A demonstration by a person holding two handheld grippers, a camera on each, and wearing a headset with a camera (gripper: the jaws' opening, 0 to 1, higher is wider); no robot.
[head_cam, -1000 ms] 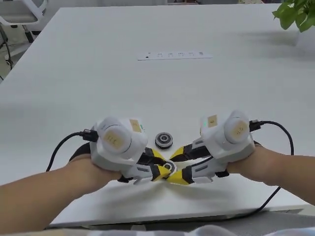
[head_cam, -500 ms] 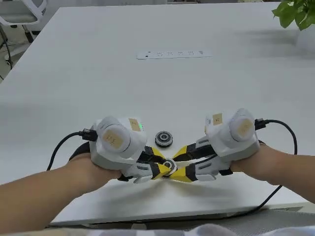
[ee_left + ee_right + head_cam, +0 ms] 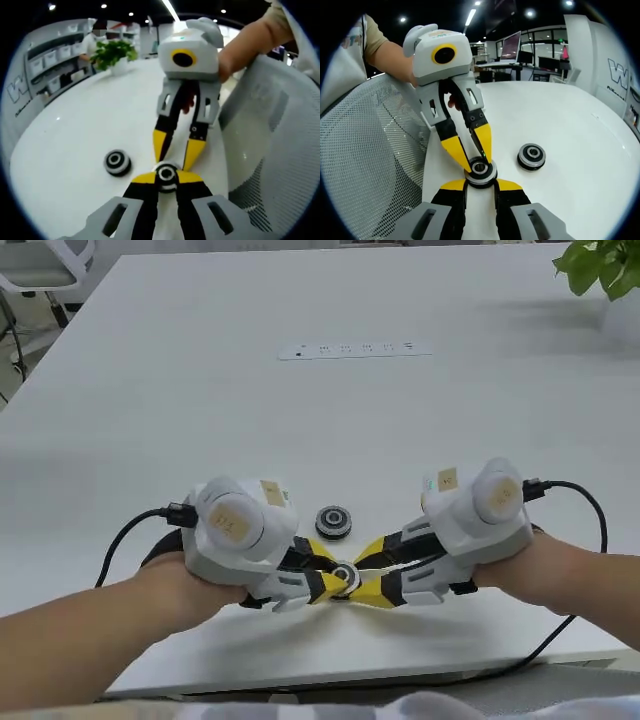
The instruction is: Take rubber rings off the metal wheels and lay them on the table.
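Left gripper [image 3: 328,581] and right gripper [image 3: 362,581] meet tip to tip just above the near edge of the table [image 3: 200,390]. Both are clamped on the same small wheel [image 3: 345,577], which hangs between them clear of the tabletop. In the left gripper view, its own yellow-tipped jaws close in from below on the wheel [image 3: 166,176] while the right gripper [image 3: 175,159] pinches it from the opposite side. The right gripper view mirrors this, with the left gripper [image 3: 475,161] coming down onto the wheel [image 3: 480,170].

The double hold probably serves the task: one tool can steady the metal hub while the other works on the dark outer band [image 3: 491,176], which appears to be the rubber ring. Which gripper bears on the hub and which on the ring cannot be told from these pictures. The ring looks seated on the wheel, so the peel seems not yet done. Holding the part off the table leaves room for the ring to slide free sideways.

Just beyond the grippers, a second wheel [image 3: 333,522] lies flat on the table, apart from both tools and with its dark band on. It looks like either the next piece or one waiting its turn. No loose ring is visible on the table. Farther back a white power strip [image 3: 355,350] lies across the middle of the table. At the far right corner the leaves of a plant [image 3: 600,265] reach in.
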